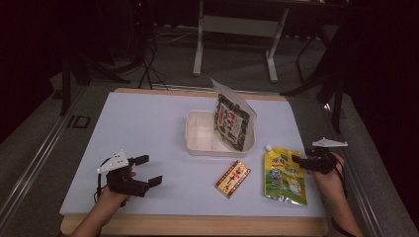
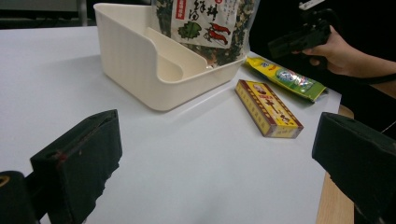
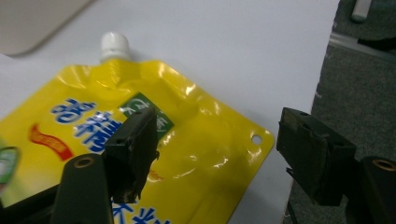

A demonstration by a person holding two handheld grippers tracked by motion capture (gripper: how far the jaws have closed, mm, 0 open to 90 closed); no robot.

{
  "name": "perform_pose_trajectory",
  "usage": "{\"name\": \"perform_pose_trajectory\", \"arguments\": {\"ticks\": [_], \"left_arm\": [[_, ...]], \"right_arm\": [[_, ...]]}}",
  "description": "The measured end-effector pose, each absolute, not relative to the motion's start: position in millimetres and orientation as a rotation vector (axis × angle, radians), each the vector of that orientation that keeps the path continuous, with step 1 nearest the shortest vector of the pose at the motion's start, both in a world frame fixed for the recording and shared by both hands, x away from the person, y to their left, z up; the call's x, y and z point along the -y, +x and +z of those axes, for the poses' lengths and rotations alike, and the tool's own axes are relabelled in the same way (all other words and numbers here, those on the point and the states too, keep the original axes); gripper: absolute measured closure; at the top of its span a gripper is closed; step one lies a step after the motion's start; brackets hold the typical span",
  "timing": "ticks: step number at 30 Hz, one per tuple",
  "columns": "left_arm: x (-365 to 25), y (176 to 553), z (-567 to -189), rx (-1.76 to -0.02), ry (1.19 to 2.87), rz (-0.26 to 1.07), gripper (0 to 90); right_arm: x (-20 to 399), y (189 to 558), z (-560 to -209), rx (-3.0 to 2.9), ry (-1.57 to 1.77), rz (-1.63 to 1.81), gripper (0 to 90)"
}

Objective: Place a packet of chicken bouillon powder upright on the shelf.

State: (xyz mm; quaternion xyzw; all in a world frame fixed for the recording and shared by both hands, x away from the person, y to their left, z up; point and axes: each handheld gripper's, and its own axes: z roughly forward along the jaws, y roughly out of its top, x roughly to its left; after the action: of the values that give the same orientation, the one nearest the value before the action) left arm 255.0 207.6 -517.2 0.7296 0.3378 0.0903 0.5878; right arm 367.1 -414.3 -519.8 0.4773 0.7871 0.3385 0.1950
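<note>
Yellow spout pouch [image 3: 140, 140] lies flat under the right gripper [image 3: 219, 154], jaws apart straddling its top corner, nothing gripped.

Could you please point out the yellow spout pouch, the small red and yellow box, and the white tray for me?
yellow spout pouch [image 3: 196, 154], right gripper view, on its shiny yellow body.
small red and yellow box [image 2: 267, 107], left gripper view, on its top face.
white tray [image 1: 197, 148], high view, on its near rim.
</note>
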Motion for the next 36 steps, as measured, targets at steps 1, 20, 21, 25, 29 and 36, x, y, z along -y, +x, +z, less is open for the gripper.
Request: {"name": "perform_pose_trajectory", "arguments": {"ticks": [1,20,21,25,29,36], "left_arm": [[-208,255,-518,-0.791,1.699,0.208,1.7],[-206,254,-522,-0.786,1.737,0.187,1.7],[-206,254,-523,-0.784,1.740,0.186,1.7],[-206,254,-523,-0.783,1.740,0.184,1.7],[-205,254,-523,-0.781,1.751,0.184,1.7],[-205,254,-525,-0.782,1.758,0.181,1.7]], "right_arm": [[415,368,-523,-2.209,1.341,0.938,28.7],[414,385,-540,-2.269,1.374,0.821,24.3],[414,385,-540,-2.273,1.369,0.817,27.3],[409,383,-536,-2.309,1.349,0.809,40.8],[406,383,-534,-2.316,1.368,0.792,44.3],[403,382,-531,-2.324,1.373,0.762,60.9]]}}
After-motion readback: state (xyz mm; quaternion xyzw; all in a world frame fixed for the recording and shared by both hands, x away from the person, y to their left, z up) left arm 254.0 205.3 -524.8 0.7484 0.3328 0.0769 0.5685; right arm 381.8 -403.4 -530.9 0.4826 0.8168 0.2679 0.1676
